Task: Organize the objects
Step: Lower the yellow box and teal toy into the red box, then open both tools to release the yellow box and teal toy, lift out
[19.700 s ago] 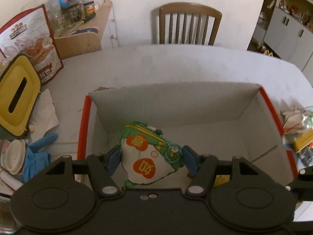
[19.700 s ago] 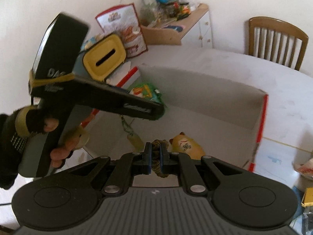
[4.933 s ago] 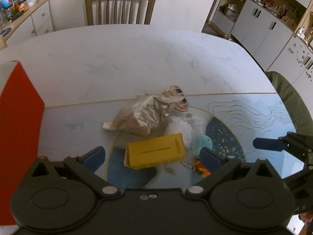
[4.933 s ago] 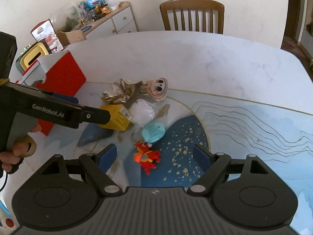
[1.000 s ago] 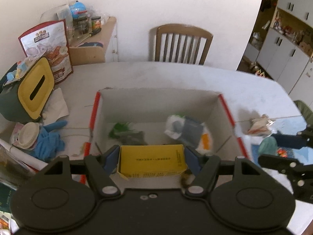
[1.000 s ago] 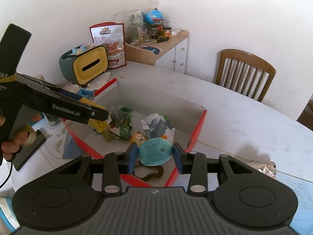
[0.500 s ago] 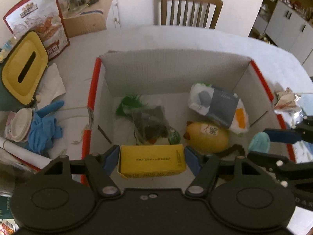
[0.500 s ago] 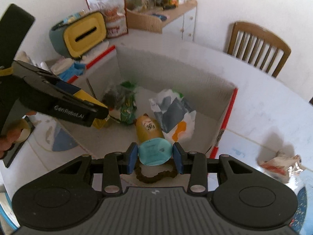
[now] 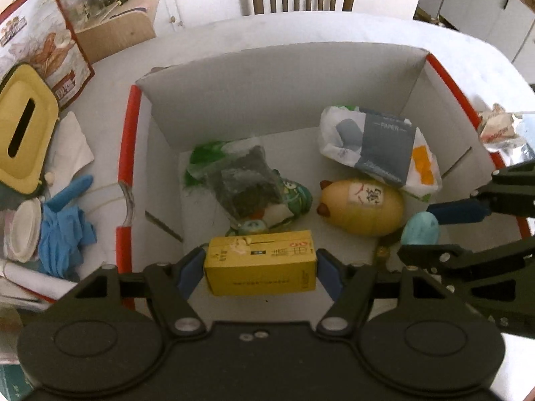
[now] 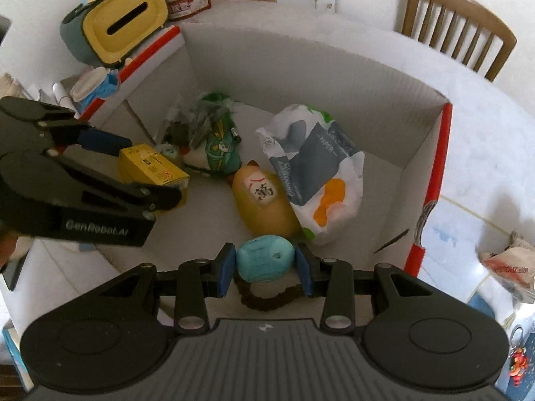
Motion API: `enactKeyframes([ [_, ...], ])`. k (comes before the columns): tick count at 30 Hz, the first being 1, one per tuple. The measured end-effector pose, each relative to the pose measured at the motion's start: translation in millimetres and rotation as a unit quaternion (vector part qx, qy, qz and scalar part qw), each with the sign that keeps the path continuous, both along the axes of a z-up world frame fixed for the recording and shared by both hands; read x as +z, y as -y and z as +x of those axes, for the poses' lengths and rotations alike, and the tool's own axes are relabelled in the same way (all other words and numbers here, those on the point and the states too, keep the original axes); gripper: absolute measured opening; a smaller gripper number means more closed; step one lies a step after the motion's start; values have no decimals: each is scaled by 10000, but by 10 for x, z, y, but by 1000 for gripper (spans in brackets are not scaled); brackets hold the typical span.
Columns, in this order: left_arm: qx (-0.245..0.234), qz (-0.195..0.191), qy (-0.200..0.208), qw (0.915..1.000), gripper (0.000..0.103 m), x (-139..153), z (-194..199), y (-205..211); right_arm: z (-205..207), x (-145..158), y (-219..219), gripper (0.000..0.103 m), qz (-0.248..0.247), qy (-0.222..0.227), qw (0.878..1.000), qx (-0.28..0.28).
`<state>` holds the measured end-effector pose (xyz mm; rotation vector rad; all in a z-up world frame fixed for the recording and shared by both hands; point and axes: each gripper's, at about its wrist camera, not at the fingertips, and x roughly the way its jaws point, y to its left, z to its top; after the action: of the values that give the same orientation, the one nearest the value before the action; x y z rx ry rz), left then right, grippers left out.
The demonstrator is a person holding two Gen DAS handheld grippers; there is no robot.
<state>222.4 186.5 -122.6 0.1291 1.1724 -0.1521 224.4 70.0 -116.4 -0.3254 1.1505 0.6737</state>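
My left gripper (image 9: 260, 269) is shut on a yellow carton (image 9: 261, 265), also seen as the yellow carton (image 10: 152, 170), held low inside the red-edged cardboard box (image 9: 267, 77) near its front left. My right gripper (image 10: 265, 264) is shut on a teal soft toy (image 10: 265, 264), the teal soft toy (image 9: 419, 229) showing at the box's front right. In the box lie a yellow plush (image 9: 362, 207), a green snack bag (image 9: 250, 187) and a white and grey paper pack (image 9: 381, 147). A brown cord (image 10: 267, 295) lies under the right gripper.
Left of the box stand a yellow-lidded tissue holder (image 9: 21, 140), blue gloves (image 9: 63, 234) and a snack bag (image 9: 36, 43). A crumpled wrapper (image 10: 508, 267) and a red toy (image 10: 520, 366) lie on the table to the right. A wooden chair (image 10: 458, 20) stands behind.
Both grippers have sunk into the box with their loads and tilted further downward. The box contents now look closer and larger.
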Motion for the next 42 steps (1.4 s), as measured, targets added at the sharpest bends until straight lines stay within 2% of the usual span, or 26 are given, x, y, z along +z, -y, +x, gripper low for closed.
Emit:
enactKeyframes([
  [10, -264, 448, -2, 9986, 70, -56, 13, 123, 37, -120, -44, 38, -157, -117, 9998, -31],
  [16, -256, 468, 1, 9986, 74, -57, 12, 138, 45, -108, -24, 40, -110, -150, 9998, -10],
  [21, -174, 346, -6, 9993, 78, -36, -6, 124, 36, -65, -18, 46, 15, -122, 9999, -8],
  [28, -107, 271, 218, 9993, 83, 111, -78, 146, -88, 90, 5, 66, 129, 84, 9998, 113],
  [42, -8, 59, 648, 9979, 84, 453, -312, 255, -287, 456, 330, 69, 471, 465, 9978, -30],
])
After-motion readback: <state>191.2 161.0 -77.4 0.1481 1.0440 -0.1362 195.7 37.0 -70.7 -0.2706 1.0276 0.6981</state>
